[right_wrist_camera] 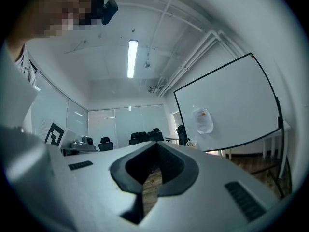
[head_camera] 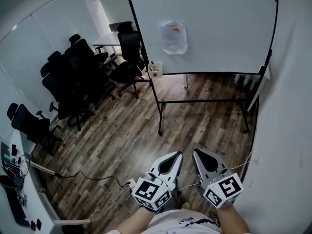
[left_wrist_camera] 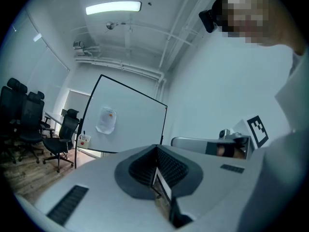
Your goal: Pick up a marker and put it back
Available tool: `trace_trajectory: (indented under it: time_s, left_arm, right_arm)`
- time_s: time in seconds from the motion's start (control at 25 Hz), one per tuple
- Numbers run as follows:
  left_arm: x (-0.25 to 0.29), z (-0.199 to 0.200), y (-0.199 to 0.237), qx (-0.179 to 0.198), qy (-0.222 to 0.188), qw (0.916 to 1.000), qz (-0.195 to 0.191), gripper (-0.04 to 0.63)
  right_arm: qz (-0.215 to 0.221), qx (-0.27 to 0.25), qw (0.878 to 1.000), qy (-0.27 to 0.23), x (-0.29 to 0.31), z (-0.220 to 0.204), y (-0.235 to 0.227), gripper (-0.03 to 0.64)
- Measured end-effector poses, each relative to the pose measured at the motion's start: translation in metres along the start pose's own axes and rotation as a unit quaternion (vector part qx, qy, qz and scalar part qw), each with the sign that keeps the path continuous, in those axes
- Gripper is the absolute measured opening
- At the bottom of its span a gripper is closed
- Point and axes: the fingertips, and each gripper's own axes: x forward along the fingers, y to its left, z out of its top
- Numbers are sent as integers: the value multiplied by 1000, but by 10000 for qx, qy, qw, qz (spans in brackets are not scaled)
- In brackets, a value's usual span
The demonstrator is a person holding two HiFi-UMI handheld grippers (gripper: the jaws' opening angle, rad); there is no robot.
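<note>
A whiteboard [head_camera: 219, 28] on a black stand fills the far side of the room. A small white holder [head_camera: 155, 69] with markers sticking out of it hangs at the board's lower left corner; it also shows small in the left gripper view as the holder [left_wrist_camera: 84, 140]. Both grippers are held low, close to the person's body and well short of the board. The left gripper [head_camera: 178, 154] is shut with nothing between its jaws, as the left gripper [left_wrist_camera: 157, 147] shows in its own view. The right gripper [head_camera: 197, 152] beside it is shut and empty too, its tips [right_wrist_camera: 157, 144] meeting.
A sheet of paper [head_camera: 174, 37] is stuck on the board. Several black office chairs [head_camera: 73, 77] crowd the left by a white table [head_camera: 108, 39]. A black cable [head_camera: 87, 175] runs over the wooden floor from a desk [head_camera: 14, 189] at the lower left. A white wall [head_camera: 287, 130] is close on the right.
</note>
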Motion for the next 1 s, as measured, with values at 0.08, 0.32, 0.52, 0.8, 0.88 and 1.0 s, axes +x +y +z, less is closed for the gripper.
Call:
trace_trajectory:
  time_s: [0.08, 0.32, 0.52, 0.8, 0.88, 1.0]
  left_arm:
    - [11, 2, 12, -21, -21, 10000, -14, 11]
    - [50, 9, 67, 4, -49, 10000, 13, 11]
    - [87, 22, 131, 30, -38, 10000, 33, 11]
    - [133, 50, 225, 111, -49, 9999, -46, 11]
    - [142, 56, 249, 134, -65, 9999, -29, 11]
    - [158, 60, 279, 178, -122, 9998, 28, 11]
  right_arm:
    - [8, -32, 10000, 33, 15, 0, -6, 11]
    - [21, -80, 9999, 102, 77, -2, -33, 11]
    - [4, -88, 9998, 167, 150, -3, -56, 11]
    - [-93, -172, 9997, 177, 254, 5, -80, 11]
    - [-100, -203, 9996, 161, 279, 6, -84, 11]
    - [-59, -259, 9995, 175, 308, 2, -92, 11]
